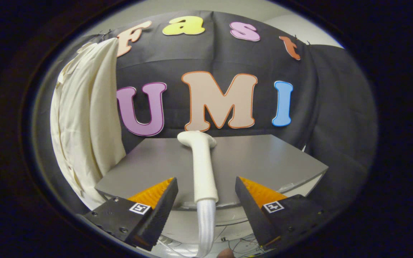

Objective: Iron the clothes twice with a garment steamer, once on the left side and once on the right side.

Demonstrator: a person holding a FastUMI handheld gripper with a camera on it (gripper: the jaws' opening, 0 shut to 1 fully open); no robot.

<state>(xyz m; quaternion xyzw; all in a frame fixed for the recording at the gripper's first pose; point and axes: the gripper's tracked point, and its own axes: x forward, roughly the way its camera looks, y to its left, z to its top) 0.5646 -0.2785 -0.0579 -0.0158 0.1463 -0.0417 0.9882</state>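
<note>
At the bottom of the frame we see our gripper with its two fingers spread wide apart, pressing on nothing, each finger body carrying a small square marker tag. Between them, low in the centre of the frame, lies the garment steamer, a pale wand lying lengthwise on a grey table: its broad head points away from us toward the middle of the frame, and its handle runs back toward us, ending roughly level with the fingertips. We see open gaps on either side of the handle, so neither finger touches it; the left finger stands just left of the handle's lower end, the right finger a little farther off on the other side. From the handle's near end a white ribbed hose drops past the table's front edge and down to the bottom centre of the frame, between the finger bodies. In the left of the frame, well apart from the fingers and beyond the table's left corner, hang the clothes, a cream-coloured garment falling in long folds from upper left to lower left against the dark cloth wall. Thin cables lie tangled on a pale surface at the bottom, below the table.
</note>
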